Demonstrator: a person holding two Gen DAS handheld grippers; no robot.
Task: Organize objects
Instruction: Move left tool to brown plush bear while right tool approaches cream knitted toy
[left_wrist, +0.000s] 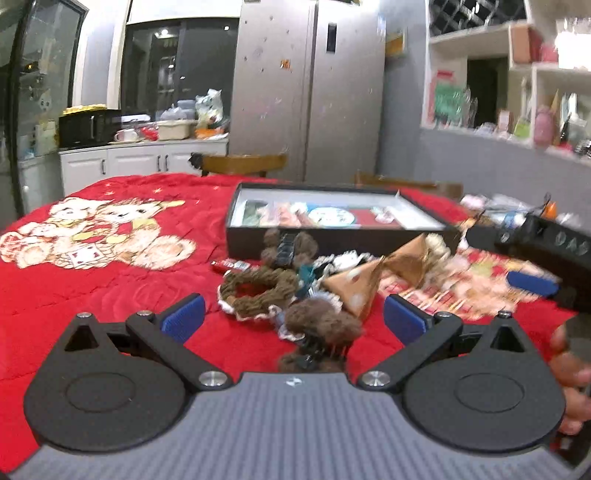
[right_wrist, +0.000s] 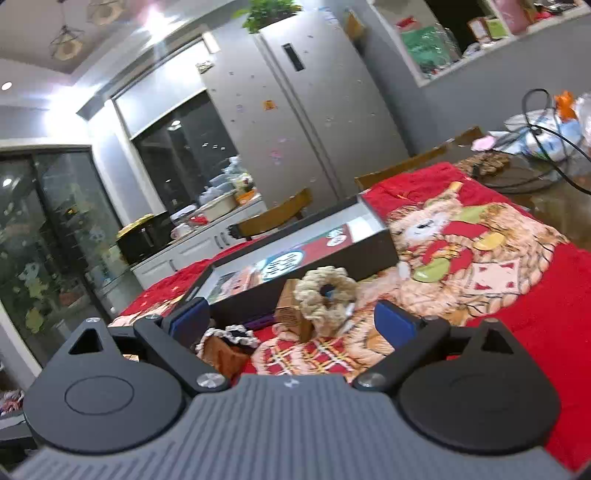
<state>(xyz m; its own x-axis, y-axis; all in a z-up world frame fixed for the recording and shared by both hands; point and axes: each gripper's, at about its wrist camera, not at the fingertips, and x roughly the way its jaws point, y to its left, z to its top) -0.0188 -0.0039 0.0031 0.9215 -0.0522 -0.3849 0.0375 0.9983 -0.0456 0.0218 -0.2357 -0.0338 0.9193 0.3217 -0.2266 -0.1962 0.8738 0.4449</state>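
A heap of hair accessories lies on the red quilt in front of a shallow black box (left_wrist: 332, 242). In the heap are a brown knitted scrunchie (left_wrist: 255, 291), a fuzzy brown clip (left_wrist: 321, 326) and a tan dotted bow (left_wrist: 369, 284). My left gripper (left_wrist: 293, 318) is open, its blue pads (left_wrist: 183, 317) wide on either side of the fuzzy clip and not touching it. My right gripper (right_wrist: 291, 320) is open too. A cream scrunchie (right_wrist: 327, 295) leans on a small brown block (right_wrist: 291, 314) just ahead of it. The black box (right_wrist: 369, 251) stands behind them.
The box holds printed cards and several small items (left_wrist: 332, 216). In the left wrist view the right gripper (left_wrist: 517, 258) comes in from the right, with a hand (left_wrist: 569, 369) below it. Wooden chairs (left_wrist: 243, 164) stand behind the table. Cables and bags (right_wrist: 546, 129) crowd the far right corner.
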